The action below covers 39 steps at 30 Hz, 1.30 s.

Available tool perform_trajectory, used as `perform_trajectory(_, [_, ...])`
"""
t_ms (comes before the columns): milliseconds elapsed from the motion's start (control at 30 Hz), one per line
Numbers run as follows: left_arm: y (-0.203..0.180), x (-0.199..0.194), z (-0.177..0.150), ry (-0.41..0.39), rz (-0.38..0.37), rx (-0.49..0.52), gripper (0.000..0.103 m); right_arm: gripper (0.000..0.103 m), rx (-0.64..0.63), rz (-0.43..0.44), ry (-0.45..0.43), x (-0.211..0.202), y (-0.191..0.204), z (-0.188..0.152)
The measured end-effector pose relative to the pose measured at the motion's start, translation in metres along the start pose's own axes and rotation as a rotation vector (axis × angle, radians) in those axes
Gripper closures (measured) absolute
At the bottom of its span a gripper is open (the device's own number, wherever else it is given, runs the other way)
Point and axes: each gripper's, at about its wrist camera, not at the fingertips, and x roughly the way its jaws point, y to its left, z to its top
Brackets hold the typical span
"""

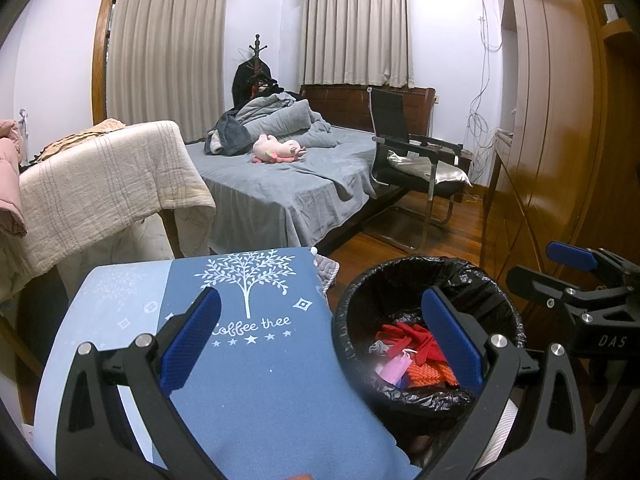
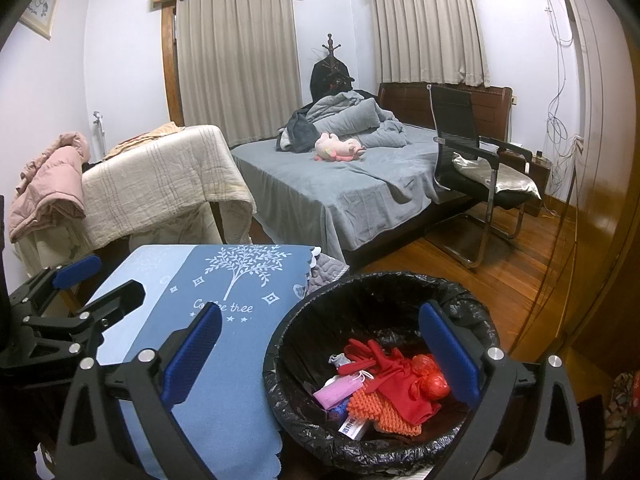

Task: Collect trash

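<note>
Right wrist view: both grippers [image 2: 320, 356] gape empty over the bin [image 2: 280, 364]; trash [image 2: 394, 380] looks soft, light, pinch anywhere.

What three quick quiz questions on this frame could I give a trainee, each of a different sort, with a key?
1. True or false: the bin lined with a black bag already holds trash, including a red glove.
2. Multiple choice: where does the bin stand relative to the blue "Coffee tree" cloth? A) to its right B) to its left C) on top of it
3. Short answer: is either the left gripper or the right gripper holding anything between its fingers?

Key: 1 true; 2 A; 3 no, both are open and empty, and the right gripper is over the bin.
</note>
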Motion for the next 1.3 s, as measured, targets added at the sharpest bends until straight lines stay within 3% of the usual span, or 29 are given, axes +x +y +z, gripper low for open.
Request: perform_trajectory(1300, [0.0009, -0.0015, -0.0002, 0.001, 0.002, 0.000, 0.005, 0.006, -0.002, -0.001, -0.002, 0.0013, 0.0023, -0.0032])
